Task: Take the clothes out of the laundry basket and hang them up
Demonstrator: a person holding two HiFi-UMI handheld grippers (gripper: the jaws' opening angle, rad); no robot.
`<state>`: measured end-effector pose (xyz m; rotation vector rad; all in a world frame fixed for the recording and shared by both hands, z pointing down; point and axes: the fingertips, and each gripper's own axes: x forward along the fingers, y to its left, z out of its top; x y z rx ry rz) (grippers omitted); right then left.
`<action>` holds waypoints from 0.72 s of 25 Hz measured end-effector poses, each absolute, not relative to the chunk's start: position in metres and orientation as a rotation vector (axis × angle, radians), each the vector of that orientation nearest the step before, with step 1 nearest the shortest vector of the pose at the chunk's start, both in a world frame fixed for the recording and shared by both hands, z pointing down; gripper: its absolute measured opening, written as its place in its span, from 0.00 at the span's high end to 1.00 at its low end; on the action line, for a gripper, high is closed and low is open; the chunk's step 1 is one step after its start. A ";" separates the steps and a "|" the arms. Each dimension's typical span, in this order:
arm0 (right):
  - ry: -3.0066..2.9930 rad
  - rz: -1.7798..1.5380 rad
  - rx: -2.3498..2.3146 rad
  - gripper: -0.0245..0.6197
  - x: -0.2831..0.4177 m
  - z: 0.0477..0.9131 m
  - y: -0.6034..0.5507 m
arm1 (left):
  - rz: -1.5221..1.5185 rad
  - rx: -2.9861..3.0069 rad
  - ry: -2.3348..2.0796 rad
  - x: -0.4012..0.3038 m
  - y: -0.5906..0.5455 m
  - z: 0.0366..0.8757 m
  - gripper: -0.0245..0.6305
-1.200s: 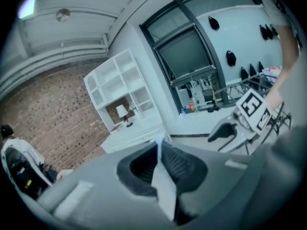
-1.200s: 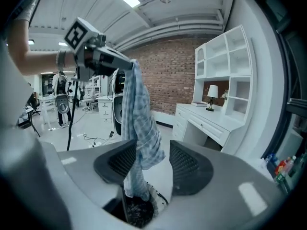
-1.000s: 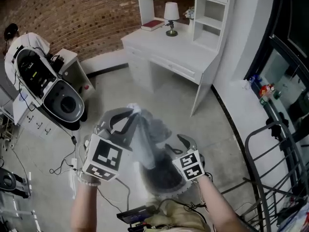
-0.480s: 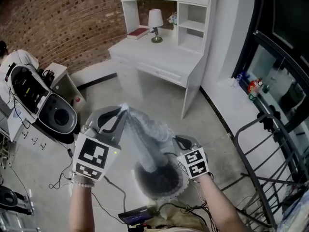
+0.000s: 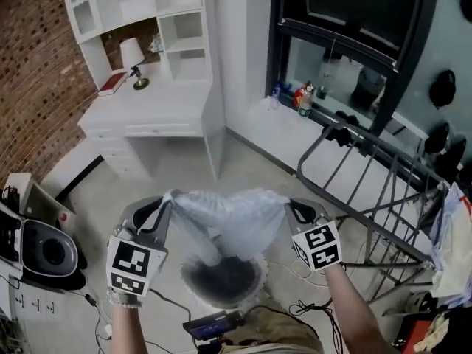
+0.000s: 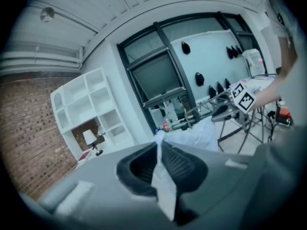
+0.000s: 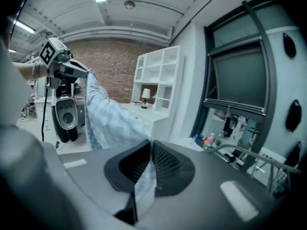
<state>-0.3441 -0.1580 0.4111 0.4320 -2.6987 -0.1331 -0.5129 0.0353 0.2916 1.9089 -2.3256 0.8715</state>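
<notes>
A pale blue checked garment (image 5: 228, 216) is stretched wide between my two grippers, above the dark round laundry basket (image 5: 221, 280) on the floor. My left gripper (image 5: 166, 199) is shut on its left corner; in the left gripper view the cloth (image 6: 160, 176) runs pinched between the jaws of that gripper (image 6: 158, 140). My right gripper (image 5: 289, 205) is shut on the other corner. Its jaws have just been closing, and the right gripper view shows cloth (image 7: 110, 123) clamped between them at the gripper's tip (image 7: 149, 143). A black metal drying rack (image 5: 369, 198) stands to the right.
A white desk with shelves (image 5: 147, 116) stands at the back left, and a grey machine (image 5: 37, 249) at the far left. Bottles (image 5: 302, 94) sit on the window sill. Clothes (image 5: 451, 242) hang at the rack's far right. Cables lie on the floor near the basket.
The garment hung bunched between the grippers; now it is spread out and lifted. The right gripper moved right and up, and the view has swung toward the drying rack.
</notes>
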 end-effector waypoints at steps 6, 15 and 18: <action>-2.628 -0.118 0.799 0.93 -0.233 0.392 -0.163 | 0.969 2.209 -2.159 -0.459 -0.018 0.303 0.93; -2.464 -0.124 1.217 0.93 -0.071 0.366 -0.182 | 0.914 2.574 -1.911 -0.343 -0.112 0.304 0.93; -2.420 -0.124 1.313 0.93 -0.019 0.358 -0.198 | 0.886 2.661 -1.840 -0.296 -0.146 0.302 0.93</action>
